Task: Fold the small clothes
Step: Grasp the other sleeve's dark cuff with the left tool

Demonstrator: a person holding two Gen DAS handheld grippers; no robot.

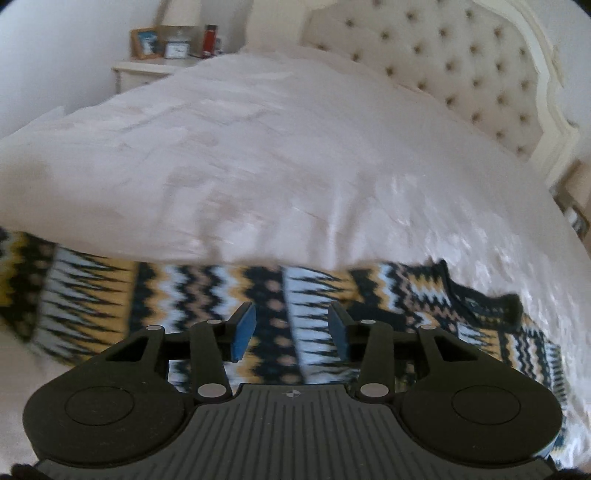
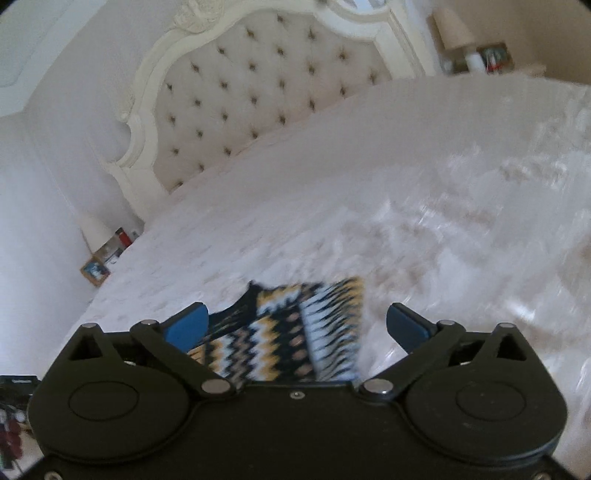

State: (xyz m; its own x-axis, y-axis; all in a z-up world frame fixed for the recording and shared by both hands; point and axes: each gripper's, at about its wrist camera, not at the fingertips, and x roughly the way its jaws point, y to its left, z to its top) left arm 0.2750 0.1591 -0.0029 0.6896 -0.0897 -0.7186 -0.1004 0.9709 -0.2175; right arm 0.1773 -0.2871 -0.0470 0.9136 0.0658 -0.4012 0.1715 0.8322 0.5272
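A small knitted sweater (image 1: pixel 280 295) with a zigzag pattern in black, yellow, white and tan lies spread across the white bed (image 1: pixel 277 155). My left gripper (image 1: pixel 291 330) is open just above it, with nothing between its blue pads (image 1: pixel 243 332). In the right wrist view one end of the sweater (image 2: pixel 295 332) lies directly below my right gripper (image 2: pixel 295 328), which is wide open and empty. The sweater's dark neckline (image 1: pixel 491 302) shows at the right in the left wrist view.
A tufted cream headboard (image 2: pixel 240 96) stands at the bed's head. A nightstand (image 1: pixel 155 68) with a lamp, a photo frame, a clock and a red bottle is at the bed's side. A second lamp (image 2: pixel 454 29) stands at the other side.
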